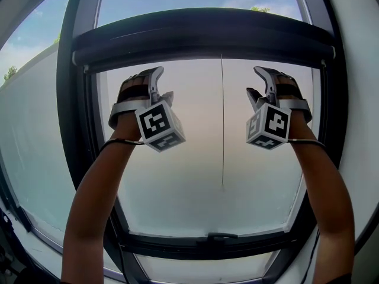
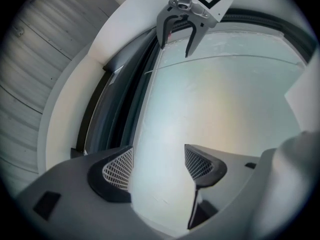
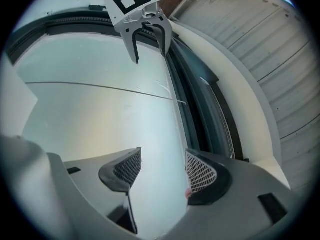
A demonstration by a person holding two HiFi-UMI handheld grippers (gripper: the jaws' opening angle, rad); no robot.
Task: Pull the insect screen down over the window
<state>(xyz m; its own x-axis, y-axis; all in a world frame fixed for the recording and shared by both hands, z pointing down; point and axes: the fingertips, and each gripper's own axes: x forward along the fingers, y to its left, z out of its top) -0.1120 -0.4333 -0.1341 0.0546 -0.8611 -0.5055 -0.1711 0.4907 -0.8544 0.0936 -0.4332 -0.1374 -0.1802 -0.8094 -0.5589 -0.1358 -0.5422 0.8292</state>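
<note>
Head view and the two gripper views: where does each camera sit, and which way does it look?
Head view: on the person's head, facing the window pane and dark bar; both forearms, left gripper and right gripper show.
Left gripper view: on the left gripper, looking along its open, empty jaws at pane and frame.
Right gripper view: on the right gripper, likewise; jaws open, empty.
Shared: each gripper view shows the other gripper; all show the pane.
</note>
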